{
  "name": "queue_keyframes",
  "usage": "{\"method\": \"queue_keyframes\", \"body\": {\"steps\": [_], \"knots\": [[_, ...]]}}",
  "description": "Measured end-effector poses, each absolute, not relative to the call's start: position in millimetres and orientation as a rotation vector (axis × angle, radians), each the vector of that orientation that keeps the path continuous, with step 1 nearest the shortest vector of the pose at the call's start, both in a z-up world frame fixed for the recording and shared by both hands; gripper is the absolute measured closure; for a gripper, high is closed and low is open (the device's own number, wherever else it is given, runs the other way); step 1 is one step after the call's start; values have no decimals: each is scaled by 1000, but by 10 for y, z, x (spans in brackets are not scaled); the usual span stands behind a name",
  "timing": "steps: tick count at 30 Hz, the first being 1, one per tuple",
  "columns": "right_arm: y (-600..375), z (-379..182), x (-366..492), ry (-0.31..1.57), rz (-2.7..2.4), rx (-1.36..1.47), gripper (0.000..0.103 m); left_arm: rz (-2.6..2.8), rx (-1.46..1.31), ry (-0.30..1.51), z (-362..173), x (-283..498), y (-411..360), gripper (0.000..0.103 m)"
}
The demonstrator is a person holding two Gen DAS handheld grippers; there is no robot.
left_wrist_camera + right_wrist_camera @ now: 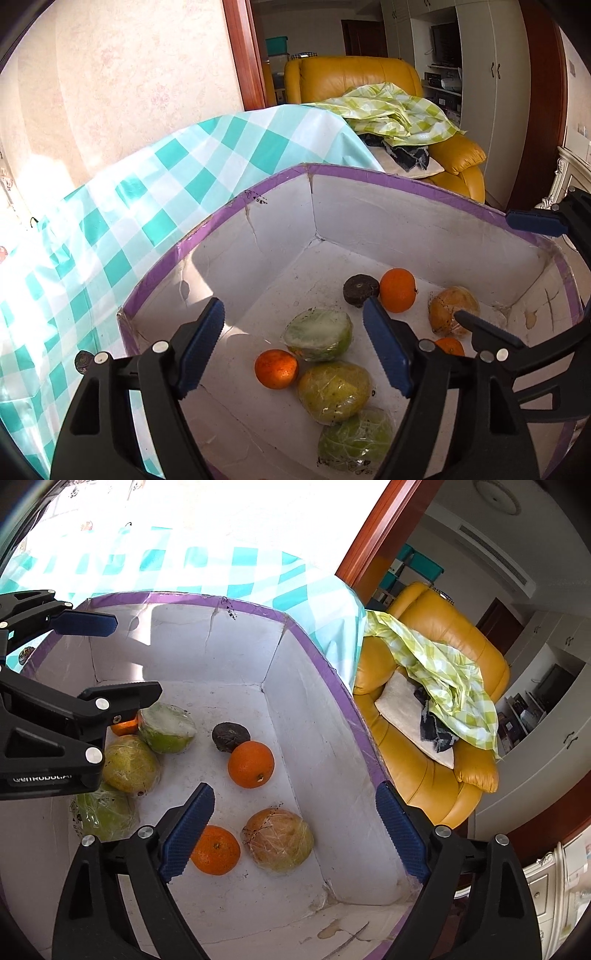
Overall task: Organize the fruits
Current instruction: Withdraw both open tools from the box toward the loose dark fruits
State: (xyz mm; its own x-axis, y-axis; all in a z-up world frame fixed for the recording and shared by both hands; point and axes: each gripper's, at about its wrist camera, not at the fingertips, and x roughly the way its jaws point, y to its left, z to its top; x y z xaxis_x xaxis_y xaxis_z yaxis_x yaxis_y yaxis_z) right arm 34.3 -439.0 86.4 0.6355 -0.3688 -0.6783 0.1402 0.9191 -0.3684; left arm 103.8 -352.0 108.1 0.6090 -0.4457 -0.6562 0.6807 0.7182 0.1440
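Both grippers empty over the fruit box

Left gripper (293, 347) and right gripper (295, 829) hang above the box (325, 672), jaws released, nothing held (looks like between drops). The oranges (251, 764) and wrapped fruits (277, 841) sit inside the box; next probably means fetching more fruit.

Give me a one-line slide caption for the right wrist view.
Right gripper open and empty above a purple-rimmed box holding oranges and plastic-wrapped fruits.
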Motion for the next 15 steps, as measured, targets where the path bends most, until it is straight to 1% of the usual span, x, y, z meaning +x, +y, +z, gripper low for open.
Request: {"method": "queue_keyframes", "body": {"steps": [3,5,15], "knots": [[-4344,950,303,811,-301,-278,18,-680,369,582,1219,998,-3393,25],[-4323,1020,288,792,-309,-268,18,-676,354,554,1318,971,-3307,22],[-4014,1246,290,728,-298,-293,18,-618,264,486,1635,976,-2771,22]]}}
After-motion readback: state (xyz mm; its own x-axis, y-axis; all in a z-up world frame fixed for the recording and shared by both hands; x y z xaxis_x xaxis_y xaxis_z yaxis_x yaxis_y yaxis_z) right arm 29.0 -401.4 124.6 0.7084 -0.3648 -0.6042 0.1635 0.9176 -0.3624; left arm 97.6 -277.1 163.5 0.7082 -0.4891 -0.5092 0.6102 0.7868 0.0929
